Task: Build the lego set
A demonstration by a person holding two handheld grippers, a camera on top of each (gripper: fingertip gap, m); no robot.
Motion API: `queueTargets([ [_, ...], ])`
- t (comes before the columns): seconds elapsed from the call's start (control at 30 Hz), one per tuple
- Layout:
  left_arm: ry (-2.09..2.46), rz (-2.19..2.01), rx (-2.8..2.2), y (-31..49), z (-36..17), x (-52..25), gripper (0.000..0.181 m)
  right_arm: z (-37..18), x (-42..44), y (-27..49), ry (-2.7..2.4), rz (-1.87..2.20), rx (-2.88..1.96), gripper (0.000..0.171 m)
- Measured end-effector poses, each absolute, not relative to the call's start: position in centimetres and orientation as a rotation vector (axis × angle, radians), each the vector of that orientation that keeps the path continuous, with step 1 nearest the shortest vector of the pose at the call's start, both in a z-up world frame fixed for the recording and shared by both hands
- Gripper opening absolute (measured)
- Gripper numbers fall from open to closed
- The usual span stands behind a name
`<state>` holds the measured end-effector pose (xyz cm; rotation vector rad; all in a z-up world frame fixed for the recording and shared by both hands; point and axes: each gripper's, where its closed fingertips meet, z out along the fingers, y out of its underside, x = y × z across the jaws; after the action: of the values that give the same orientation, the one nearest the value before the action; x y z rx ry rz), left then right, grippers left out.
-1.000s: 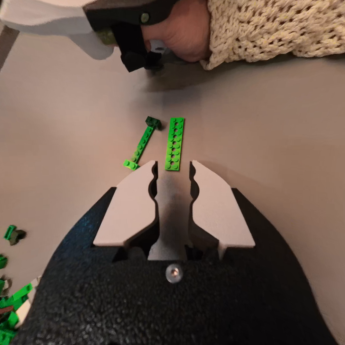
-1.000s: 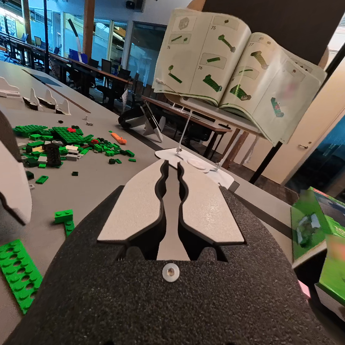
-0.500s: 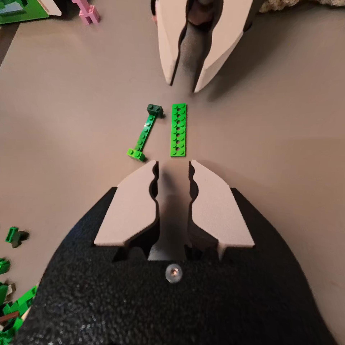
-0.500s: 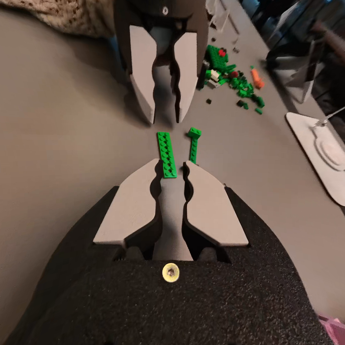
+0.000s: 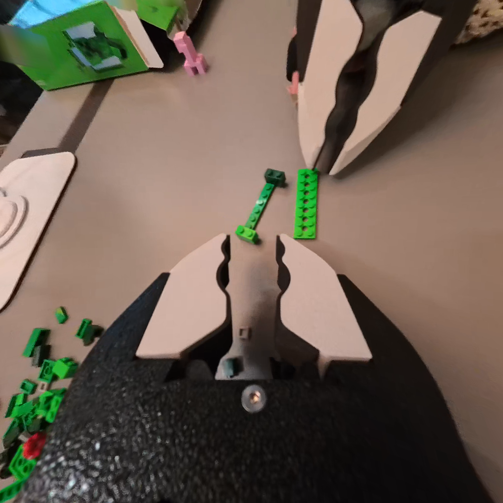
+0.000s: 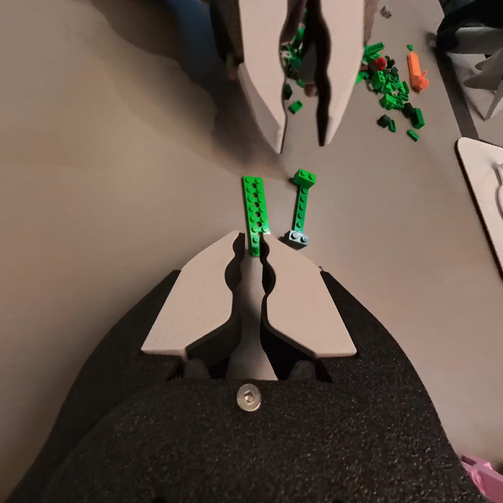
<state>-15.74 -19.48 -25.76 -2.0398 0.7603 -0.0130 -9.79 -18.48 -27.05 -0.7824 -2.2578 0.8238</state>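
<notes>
A wide bright green plate [image 5: 306, 204] lies flat on the grey table, also seen in the right wrist view [image 6: 255, 209]. Beside it lies a narrow green plate with a small brick at each end [image 5: 258, 206], also in the right wrist view [image 6: 300, 206]. My left gripper [image 5: 251, 238] is open and empty, its tips just short of the narrow piece's bright green end brick. My right gripper [image 6: 251, 236] is over the wide plate's end, jaws a little apart. The two grippers face each other across the pieces; the left one shows in the right wrist view [image 6: 302, 147], the right one in the left wrist view [image 5: 321, 168].
A pile of loose green bricks [image 5: 32, 394] lies by the left gripper, also in the right wrist view [image 6: 389, 81], with an orange piece [image 6: 416, 70]. A white stand base [image 5: 27, 217], a green box [image 5: 81, 46] and a pink brick figure [image 5: 192, 58] sit farther off. There is about 7 centimetres between the tips of the two grippers. To reach the orange piece [image 6: 416, 70] in a straight line is about 30 centimetres for my left fingers, about 35 centimetres for my right.
The right gripper swung down from facing the instruction book to the table and closed in on the wide plate's end. The left gripper shifted left, in front of the narrow piece.
</notes>
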Motion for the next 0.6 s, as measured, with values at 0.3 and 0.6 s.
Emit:
queueTargets([
  [0.3,0.875,-0.24,-2.147,-18.3,-27.3,-16.2,0.03,-27.1,-10.1,-18.5,-2.259,0.83,-0.847,0.003],
  [0.6,0.916,-0.265,-2.169,-18.1,-28.2,-15.9,0.015,-27.3,-10.2,-17.8,-2.248,0.765,-0.884,0.006],
])
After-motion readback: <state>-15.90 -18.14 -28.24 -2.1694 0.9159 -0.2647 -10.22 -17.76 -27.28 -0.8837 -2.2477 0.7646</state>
